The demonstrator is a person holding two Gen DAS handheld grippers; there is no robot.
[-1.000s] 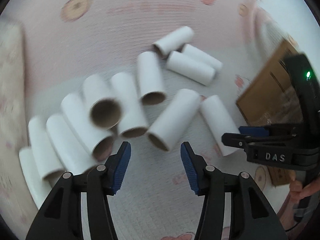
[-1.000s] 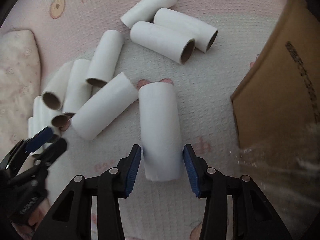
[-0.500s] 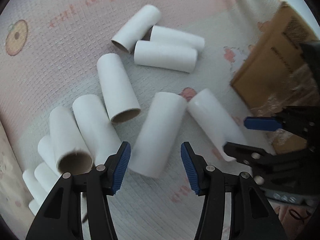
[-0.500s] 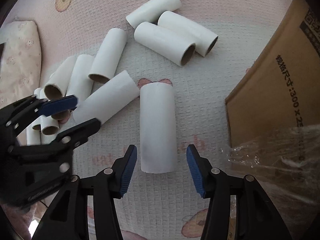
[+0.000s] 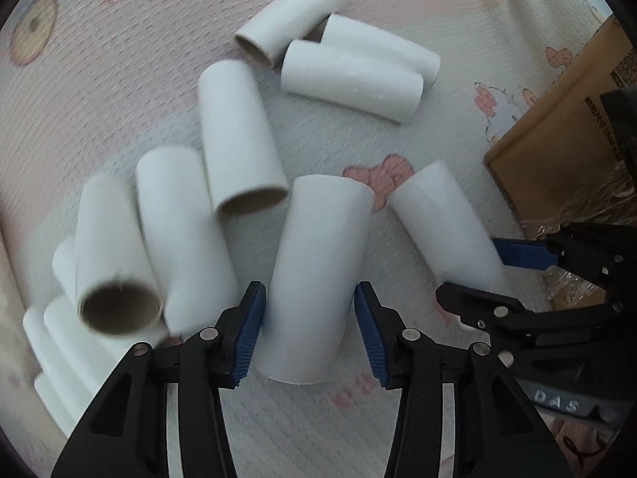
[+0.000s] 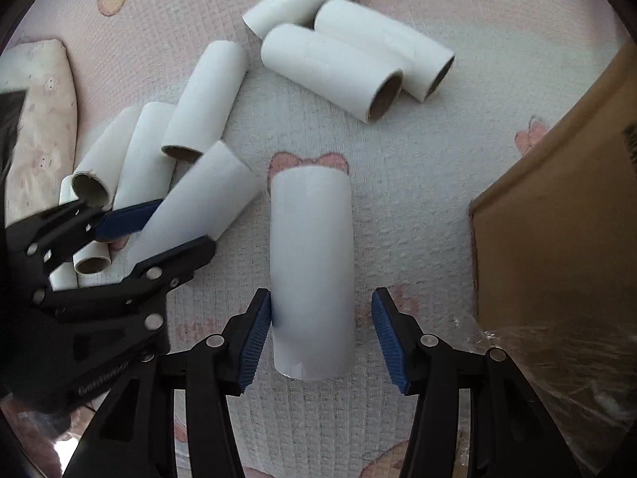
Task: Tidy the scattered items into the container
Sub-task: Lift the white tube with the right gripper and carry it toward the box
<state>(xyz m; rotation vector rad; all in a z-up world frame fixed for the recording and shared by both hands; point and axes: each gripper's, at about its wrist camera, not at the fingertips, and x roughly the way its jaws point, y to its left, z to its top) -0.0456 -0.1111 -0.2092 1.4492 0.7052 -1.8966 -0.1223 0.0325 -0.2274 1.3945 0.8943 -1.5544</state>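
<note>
White cardboard tubes lie scattered on the pink mat; your left gripper and right gripper each straddle one, jaws released. Clench both, then carry to the brown cardboard box.

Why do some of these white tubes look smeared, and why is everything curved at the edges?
Left wrist view: motion blur smears the tubes at lower left; the tube between the fingers stays sharper. Right wrist view: mostly crisp. Both: fisheye lenses bend the cardboard box and leave dark corners.
</note>
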